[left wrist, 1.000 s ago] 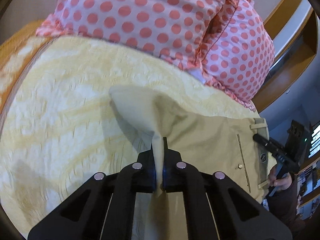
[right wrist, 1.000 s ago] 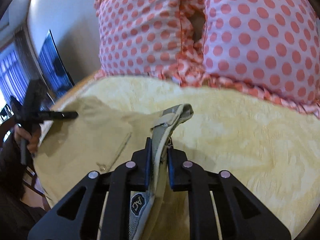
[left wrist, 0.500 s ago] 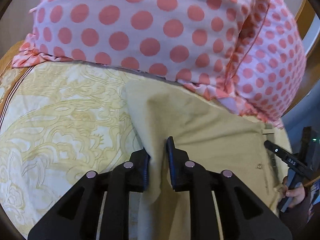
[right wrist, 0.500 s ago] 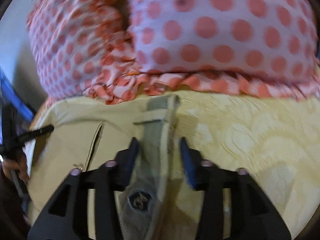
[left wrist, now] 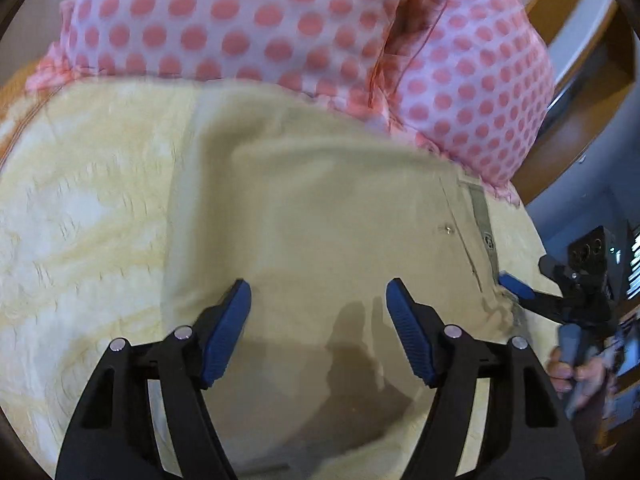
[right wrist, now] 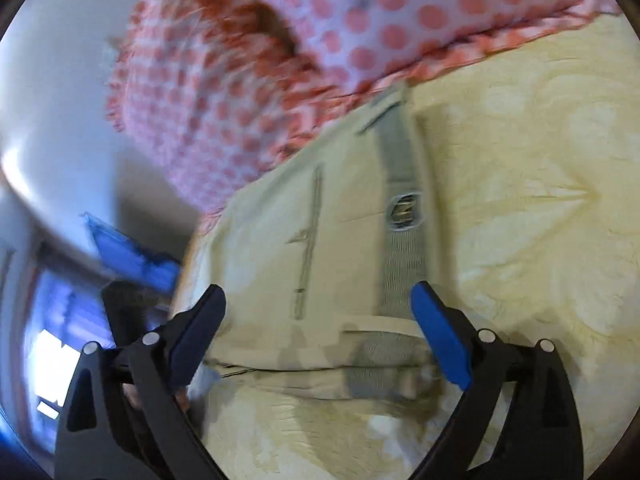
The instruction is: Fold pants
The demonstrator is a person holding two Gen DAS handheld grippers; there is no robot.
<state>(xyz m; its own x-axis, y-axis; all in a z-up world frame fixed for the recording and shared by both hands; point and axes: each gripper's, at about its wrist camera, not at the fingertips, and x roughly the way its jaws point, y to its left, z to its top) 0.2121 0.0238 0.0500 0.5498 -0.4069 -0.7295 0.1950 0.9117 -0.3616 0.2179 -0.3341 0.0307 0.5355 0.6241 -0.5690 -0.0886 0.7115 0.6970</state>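
Observation:
The beige pants lie folded and flat on the yellow bedspread, their far edge against the polka-dot pillows. My left gripper is open and empty, just above the folded cloth. My right gripper is open and empty over the waistband end, where a grey band and a back pocket seam show. The right gripper's blue pad also shows in the left wrist view at the waistband edge.
Two pink polka-dot pillows stand at the head of the bed, also in the right wrist view. A wooden headboard is at the right. The bed's edge falls off left of the pants.
Both grippers carried the pants' edge toward the pillows, laid it down and opened. They have since drawn back a little; the cloth now lies flat.

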